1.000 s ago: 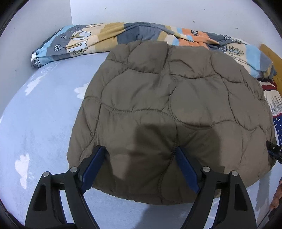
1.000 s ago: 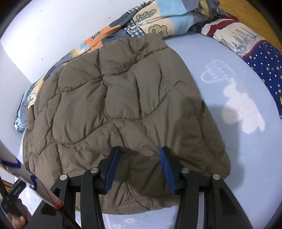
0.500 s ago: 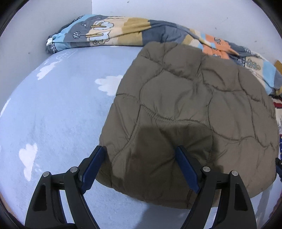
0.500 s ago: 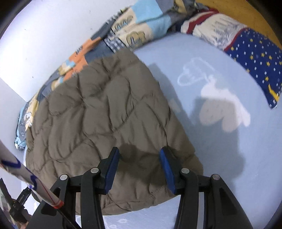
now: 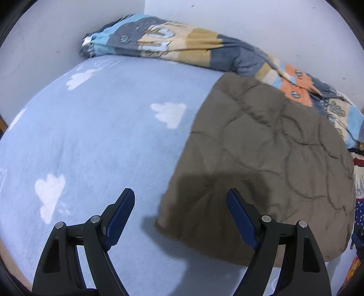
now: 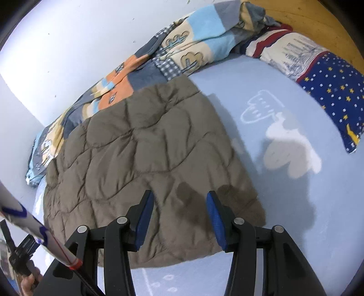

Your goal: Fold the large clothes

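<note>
A brown quilted jacket point(image 5: 268, 154) lies folded flat on the light blue bed sheet point(image 5: 102, 127). My left gripper point(image 5: 180, 202) is open and empty, held above the jacket's near left corner, with its left finger over bare sheet. In the right wrist view the jacket point(image 6: 145, 154) fills the middle. My right gripper point(image 6: 179, 205) is open and empty, hovering over the jacket's near right part. Neither gripper touches the cloth.
A patchwork blanket point(image 5: 186, 47) is bunched along the white wall at the back and shows in the right wrist view point(image 6: 173, 52). A starred navy pillow point(image 6: 329, 86) lies at the right. A wooden headboard point(image 6: 314, 20) is behind it. The other hand's gripper point(image 6: 20, 257) shows at lower left.
Both grippers pulled back from the jacket. The left one swung left, so the jacket now sits to its right. The right one rose and drew back slightly. The jacket stayed put.
</note>
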